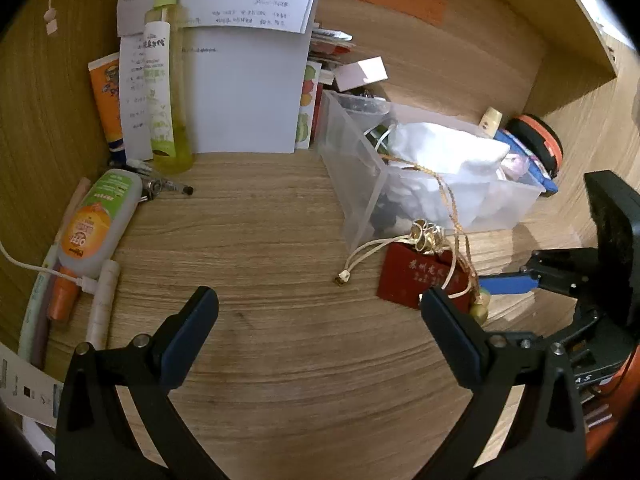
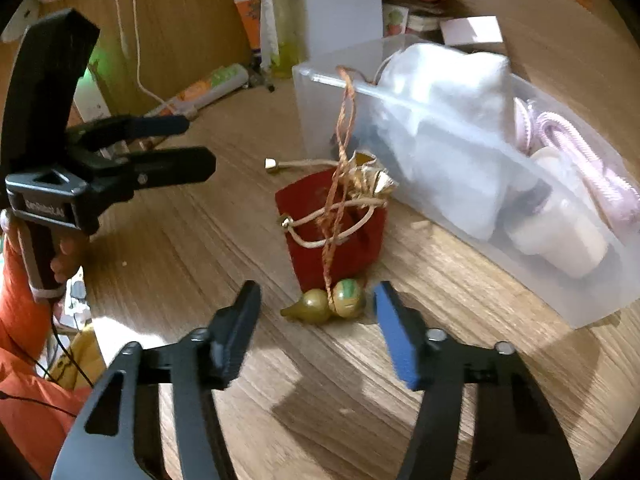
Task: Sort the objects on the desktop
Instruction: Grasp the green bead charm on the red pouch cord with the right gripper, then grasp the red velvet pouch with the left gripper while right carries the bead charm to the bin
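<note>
A red drawstring pouch (image 2: 336, 236) lies on the wooden desk beside a clear plastic bin (image 2: 460, 168). A green gourd charm (image 2: 332, 304) on an orange cord lies just in front of the pouch; the cord hangs over the bin's rim. My right gripper (image 2: 316, 320) is open, its fingers either side of the gourd and just short of it. My left gripper (image 1: 320, 320) is open and empty over bare desk, left of the pouch (image 1: 420, 276). The left gripper also shows in the right wrist view (image 2: 196, 144), and the right gripper in the left wrist view (image 1: 516, 282).
The bin (image 1: 360, 184) holds a white cloth bag (image 1: 452, 152), pink cord and small containers. Along the left wall lie a spray bottle (image 1: 166, 92), an orange-green bottle (image 1: 96, 224), tubes, pens and a white cable. Papers (image 1: 244, 92) lean at the back.
</note>
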